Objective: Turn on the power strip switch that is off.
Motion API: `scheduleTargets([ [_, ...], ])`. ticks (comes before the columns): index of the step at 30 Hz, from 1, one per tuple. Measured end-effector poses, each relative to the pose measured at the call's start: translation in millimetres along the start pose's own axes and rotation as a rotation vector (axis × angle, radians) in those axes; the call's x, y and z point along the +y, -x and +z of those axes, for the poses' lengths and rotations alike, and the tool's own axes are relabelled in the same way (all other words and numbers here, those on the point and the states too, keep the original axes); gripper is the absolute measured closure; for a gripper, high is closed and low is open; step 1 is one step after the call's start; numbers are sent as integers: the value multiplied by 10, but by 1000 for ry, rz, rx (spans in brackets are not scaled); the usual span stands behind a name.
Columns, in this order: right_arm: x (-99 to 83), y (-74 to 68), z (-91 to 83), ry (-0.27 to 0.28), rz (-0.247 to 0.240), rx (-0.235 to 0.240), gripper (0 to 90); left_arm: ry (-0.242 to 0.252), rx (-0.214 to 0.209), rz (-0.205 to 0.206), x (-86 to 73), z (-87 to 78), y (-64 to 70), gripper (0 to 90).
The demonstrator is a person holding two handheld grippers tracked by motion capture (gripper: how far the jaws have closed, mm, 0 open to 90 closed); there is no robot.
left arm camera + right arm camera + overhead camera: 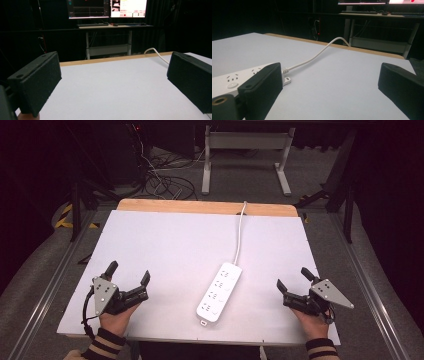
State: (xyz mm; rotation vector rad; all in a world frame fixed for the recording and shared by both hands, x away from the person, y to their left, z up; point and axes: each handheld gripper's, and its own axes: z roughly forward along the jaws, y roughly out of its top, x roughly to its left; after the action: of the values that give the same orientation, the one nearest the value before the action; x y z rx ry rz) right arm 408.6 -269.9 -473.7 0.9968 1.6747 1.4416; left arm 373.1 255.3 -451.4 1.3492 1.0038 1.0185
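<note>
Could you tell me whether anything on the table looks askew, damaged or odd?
Nothing stands out. The white power strip lies flat and intact, its cable running off the far edge; both grippers are open.

Your left gripper sits at the near left of the surface, fingers spread wide, nothing between them. Your right gripper mirrors it at the near right, fingers equally wide apart and holding nothing. Both hands grip from below, striped sleeves at the near edge.
</note>
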Motion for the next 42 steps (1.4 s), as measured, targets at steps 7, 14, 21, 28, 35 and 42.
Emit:
scheduleTargets([
  [7,1,-4,11,-5,-1,3,61,-3,0,-2,-3,-2,1,0],
  [14,5,-3,1,3,14,14,64,-5,-7,-3,-2,2,-1,0],
  [21,19,20,-26,1,34,31,165,-8,-12,-2,-2,11,8,0],
  [28,60,23,-94,-32,4,112,852,-6,-13,-5,0,12,5,0],
  [35,183,85,-105,-41,101,81,900,-10,-8,-4,-6,5,3,0],
  [42,424,103,-123,-26,144,73,900,-13,-3,2,-14,-3,-2,0],
])
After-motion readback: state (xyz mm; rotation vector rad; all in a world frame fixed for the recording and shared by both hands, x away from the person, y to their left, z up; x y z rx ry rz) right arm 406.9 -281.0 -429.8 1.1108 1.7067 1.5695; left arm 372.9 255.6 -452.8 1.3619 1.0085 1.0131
